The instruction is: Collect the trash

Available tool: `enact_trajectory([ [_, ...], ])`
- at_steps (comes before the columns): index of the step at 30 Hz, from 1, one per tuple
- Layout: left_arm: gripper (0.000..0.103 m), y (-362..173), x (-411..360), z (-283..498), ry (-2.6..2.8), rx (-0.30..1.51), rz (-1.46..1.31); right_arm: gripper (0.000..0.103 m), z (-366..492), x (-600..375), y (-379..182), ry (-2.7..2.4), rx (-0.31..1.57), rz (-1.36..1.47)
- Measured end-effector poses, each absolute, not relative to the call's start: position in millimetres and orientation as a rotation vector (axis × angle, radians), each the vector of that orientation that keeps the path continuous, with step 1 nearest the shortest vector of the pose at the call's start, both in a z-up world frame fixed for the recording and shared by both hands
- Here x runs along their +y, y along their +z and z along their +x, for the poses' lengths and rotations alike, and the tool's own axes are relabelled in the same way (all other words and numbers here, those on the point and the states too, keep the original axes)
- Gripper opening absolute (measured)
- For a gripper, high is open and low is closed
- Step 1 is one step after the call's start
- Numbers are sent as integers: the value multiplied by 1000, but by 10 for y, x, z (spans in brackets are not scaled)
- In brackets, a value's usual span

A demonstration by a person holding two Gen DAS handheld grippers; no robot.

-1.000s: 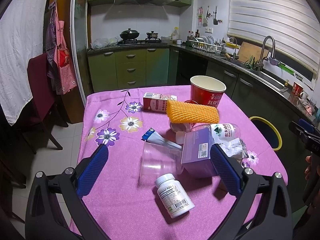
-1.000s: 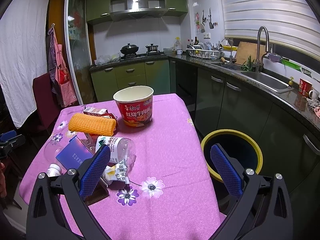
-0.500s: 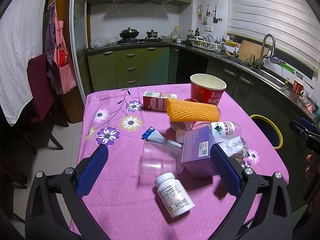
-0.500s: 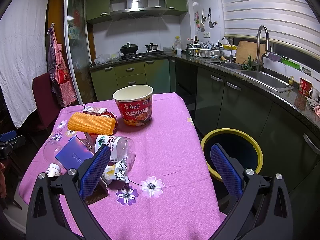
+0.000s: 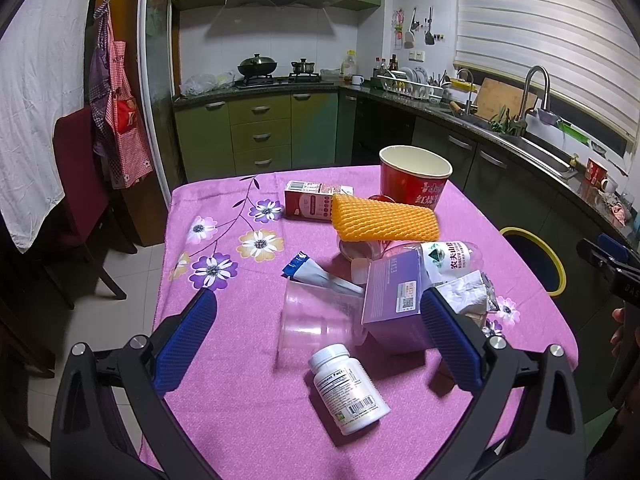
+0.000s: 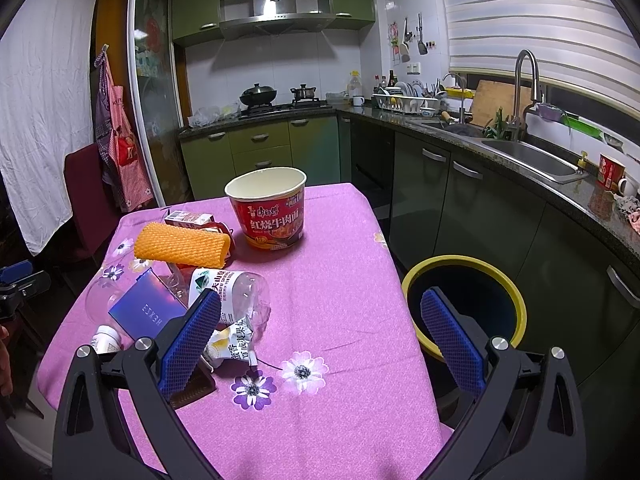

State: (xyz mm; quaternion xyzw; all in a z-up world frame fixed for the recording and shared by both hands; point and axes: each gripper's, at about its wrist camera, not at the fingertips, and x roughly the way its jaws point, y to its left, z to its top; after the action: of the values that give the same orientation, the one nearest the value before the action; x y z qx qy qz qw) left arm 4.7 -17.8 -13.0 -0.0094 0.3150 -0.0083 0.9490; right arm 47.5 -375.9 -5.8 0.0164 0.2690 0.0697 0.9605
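Since nothing on the purple flowered tablecloth [image 5: 224, 400] has been lifted yet, every piece of rubbish is still there to choose from, and both claws hang spread wide with nothing between their blue pads. The left gripper [image 5: 320, 340] looks down on the white pill bottle [image 5: 349, 387], which lies on its side nearest that claw, cap towards the far side of the table and base towards the near edge. It looks rigid and light, with a smooth label that could slip, so I would close across the middle of the barrel, square to its length. Beside it a clear plastic cup [image 5: 316, 316] lies tipped over; it is thin and would buckle under a hard squeeze. The purple box [image 5: 394, 296] leans on the pile, stiff card, best taken by its flat faces. The orange foam net sleeve [image 5: 384, 222] rests across the heap, its length running left to right, soft and nearly weightless. From the right gripper [image 6: 318, 340], the empty water bottle [image 6: 236, 300] lies on its side, crushable, and the red instant-noodle bucket [image 6: 270, 210] stands upright, mouth up. The yellow-rimmed bin [image 6: 464, 308] sits on the floor just beside the table's right edge.
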Motion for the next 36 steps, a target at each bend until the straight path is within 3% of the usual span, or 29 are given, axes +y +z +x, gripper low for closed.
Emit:
enact_trajectory([
  [10,97,-115,-65,479,-32,658,-40,99,914,-3733,-58,165,603,-5],
  [24,97,-189,260,1884,-5,723,-102,99,2791,-3617,330,366,913,55],
  [26,97,-203,266,2019,-11,716,-96,93,3070,-3556,372,354,952,36],
  [28,97,-213,275,2153,-5,703,-82,79,3334,-3457,383,336,994,-4],
  [32,97,-260,357,2333,15,686,-89,77,3830,-3191,278,334,1107,-56],
  [36,97,-366,444,2365,19,715,-87,64,4253,-3005,65,316,1222,-89],
])
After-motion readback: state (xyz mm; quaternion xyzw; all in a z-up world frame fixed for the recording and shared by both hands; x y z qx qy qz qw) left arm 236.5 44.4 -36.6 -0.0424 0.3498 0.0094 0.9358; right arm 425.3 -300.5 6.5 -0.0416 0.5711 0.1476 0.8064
